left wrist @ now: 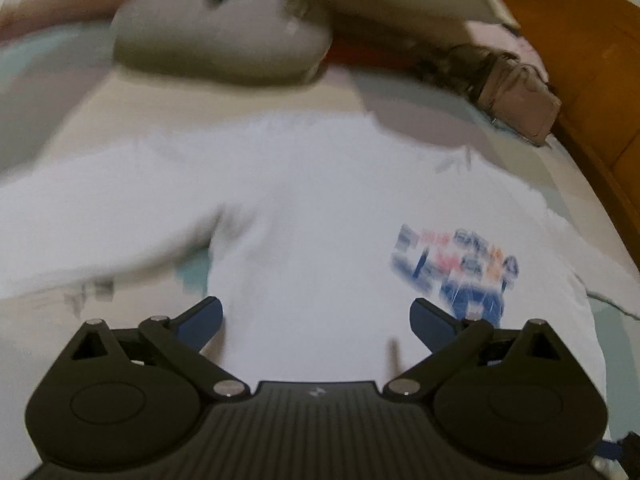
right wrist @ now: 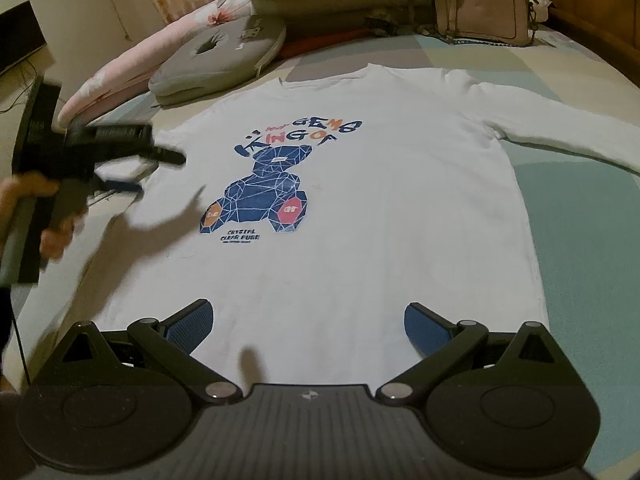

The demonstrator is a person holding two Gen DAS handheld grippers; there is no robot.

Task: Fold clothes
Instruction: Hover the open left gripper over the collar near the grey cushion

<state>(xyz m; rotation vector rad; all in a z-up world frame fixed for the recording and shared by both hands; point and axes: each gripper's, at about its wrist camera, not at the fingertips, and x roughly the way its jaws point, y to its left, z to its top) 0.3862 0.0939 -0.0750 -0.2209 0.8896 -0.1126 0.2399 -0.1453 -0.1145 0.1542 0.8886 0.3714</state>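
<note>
A white long-sleeved shirt (right wrist: 360, 216) with a blue bear print (right wrist: 266, 196) lies flat, front up, on the bed. Its right sleeve (right wrist: 552, 120) stretches out to the side. My right gripper (right wrist: 308, 326) hovers open over the shirt's hem, nothing between its blue pads. My left gripper (right wrist: 160, 172), held in a hand, shows in the right wrist view over the shirt's left edge near the armpit, open and blurred. In the blurred left wrist view the left gripper (left wrist: 316, 316) stands open above the white shirt (left wrist: 304, 208), with the print (left wrist: 456, 264) at its right.
A grey ring cushion (right wrist: 224, 56) and pink floral pillows (right wrist: 132, 68) lie beyond the shirt's left shoulder. A beige handbag (right wrist: 480, 8) stands at the far right by the wooden headboard (left wrist: 592, 40). The bedsheet (right wrist: 580, 240) has pastel blocks. A dark screen (right wrist: 16, 36) is at far left.
</note>
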